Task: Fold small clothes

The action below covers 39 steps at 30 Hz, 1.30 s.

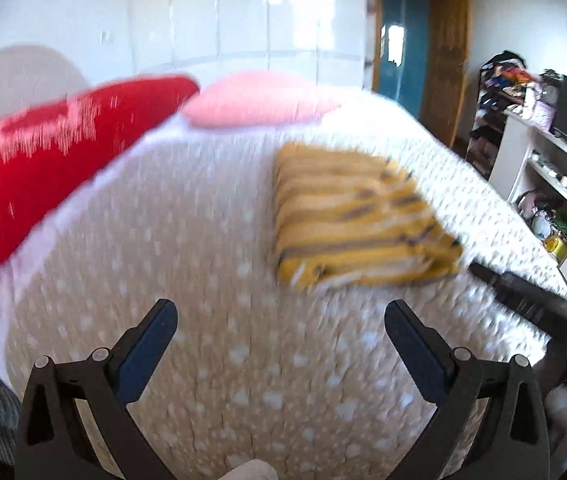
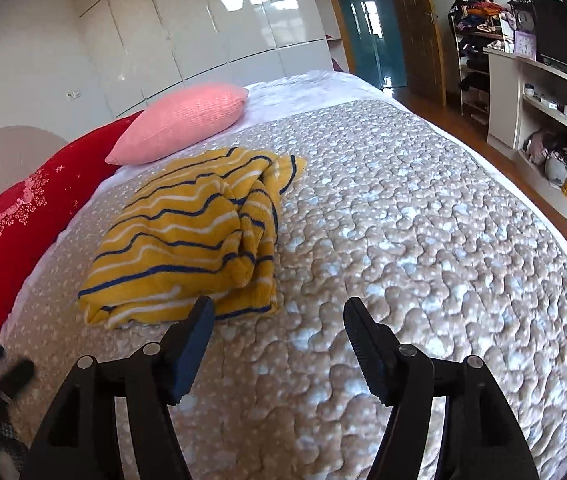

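Left gripper (image 1: 281,322) jaws apart, empty, above quilt (image 1: 203,360). Yellow striped garment (image 2: 187,236) folded into bundle, at 11 o'clock of right gripper (image 2: 279,320), below pink pillow (image 2: 179,124). Right gripper jaws apart, nothing between (right flap looks lumpy). Next step, likely: pinch flap edge low, lay flat, square corners.

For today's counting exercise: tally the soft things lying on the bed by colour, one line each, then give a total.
Red pillow: 1
Pink pillow: 1
Yellow striped garment: 1
Total: 3
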Each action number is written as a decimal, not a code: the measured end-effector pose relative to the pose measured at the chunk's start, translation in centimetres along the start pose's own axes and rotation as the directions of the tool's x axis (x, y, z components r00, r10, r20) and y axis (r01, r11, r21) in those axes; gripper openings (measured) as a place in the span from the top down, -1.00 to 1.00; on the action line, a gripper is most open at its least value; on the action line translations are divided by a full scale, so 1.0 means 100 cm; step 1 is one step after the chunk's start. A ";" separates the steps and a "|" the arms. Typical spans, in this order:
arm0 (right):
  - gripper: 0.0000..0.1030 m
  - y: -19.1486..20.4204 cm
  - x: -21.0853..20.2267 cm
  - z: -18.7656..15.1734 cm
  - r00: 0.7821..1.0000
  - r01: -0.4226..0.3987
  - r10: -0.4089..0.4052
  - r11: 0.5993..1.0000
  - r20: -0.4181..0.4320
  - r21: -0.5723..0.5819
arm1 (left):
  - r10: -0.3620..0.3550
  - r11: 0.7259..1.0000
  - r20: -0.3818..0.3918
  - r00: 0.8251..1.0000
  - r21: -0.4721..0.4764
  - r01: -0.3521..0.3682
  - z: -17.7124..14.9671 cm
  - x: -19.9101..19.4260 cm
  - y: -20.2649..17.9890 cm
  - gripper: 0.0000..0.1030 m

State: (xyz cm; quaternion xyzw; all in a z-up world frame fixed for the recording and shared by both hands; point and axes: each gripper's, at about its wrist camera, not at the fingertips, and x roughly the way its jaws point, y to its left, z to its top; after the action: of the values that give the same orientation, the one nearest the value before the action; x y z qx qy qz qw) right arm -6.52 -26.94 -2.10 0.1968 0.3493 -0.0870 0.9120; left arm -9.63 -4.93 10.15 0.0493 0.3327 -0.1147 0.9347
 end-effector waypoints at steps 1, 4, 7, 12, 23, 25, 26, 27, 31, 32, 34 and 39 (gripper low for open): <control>-0.39 0.002 -0.007 -0.002 1.000 0.004 -0.004 1.000 0.001 -0.002 | -0.005 1.000 0.029 1.000 0.022 0.005 0.008 -0.007 -0.004 -1.00; -0.41 0.005 -0.006 -0.004 1.000 0.016 -0.016 1.000 -0.002 -0.017 | -0.009 0.999 0.050 0.999 0.045 0.007 0.023 -0.009 -0.012 -1.00; -0.42 0.007 -0.003 -0.006 0.999 0.032 -0.033 0.999 -0.008 -0.032 | 0.011 0.998 -0.006 1.000 0.068 -0.010 0.022 -0.002 -0.022 -1.00; -0.44 0.009 0.003 -0.016 0.998 0.046 -0.048 0.997 -0.031 -0.056 | 0.082 0.987 -0.102 0.991 0.144 -0.067 -0.002 0.021 -0.036 -1.00; -0.47 0.015 0.007 -0.023 0.996 0.065 -0.069 0.993 -0.048 -0.095 | 0.081 0.994 -0.221 0.972 0.092 -0.061 -0.020 0.042 -0.024 -1.00; -0.47 0.017 0.009 -0.024 0.996 0.064 -0.069 0.993 -0.051 -0.103 | 0.080 0.994 -0.230 0.970 0.092 -0.061 -0.022 0.045 -0.023 -1.00; -0.47 0.018 0.010 -0.025 0.996 0.064 -0.070 0.992 -0.053 -0.107 | 0.078 0.994 -0.235 0.969 0.091 -0.058 -0.022 0.045 -0.024 -1.00; -0.47 0.019 0.010 -0.025 0.996 0.064 -0.070 0.991 -0.052 -0.114 | 0.075 0.994 -0.240 0.968 0.089 -0.055 -0.023 0.047 -0.023 -1.00; -0.48 0.025 0.010 -0.026 0.996 0.066 -0.073 0.988 -0.042 -0.138 | 0.076 0.995 -0.251 0.965 0.086 -0.056 -0.025 0.050 -0.023 -1.00; -0.48 0.025 0.009 -0.026 0.997 0.066 -0.073 0.988 -0.041 -0.139 | 0.076 0.995 -0.252 0.965 0.086 -0.056 -0.025 0.050 -0.023 -1.00; -0.49 0.026 0.010 -0.026 0.996 0.068 -0.074 0.988 -0.040 -0.141 | 0.080 0.995 -0.256 0.963 0.086 -0.059 -0.026 0.051 -0.023 -1.00; -0.49 0.023 0.014 -0.027 0.996 0.070 -0.077 0.988 -0.046 -0.135 | 0.077 0.995 -0.271 0.959 0.081 -0.057 -0.028 0.056 -0.022 -1.00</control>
State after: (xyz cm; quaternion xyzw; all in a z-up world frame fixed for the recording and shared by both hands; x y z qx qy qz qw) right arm -6.49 -23.77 -4.20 0.1246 0.3846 -0.0918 0.9100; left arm -7.66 -7.58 4.45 0.1099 0.4526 -0.0872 0.8806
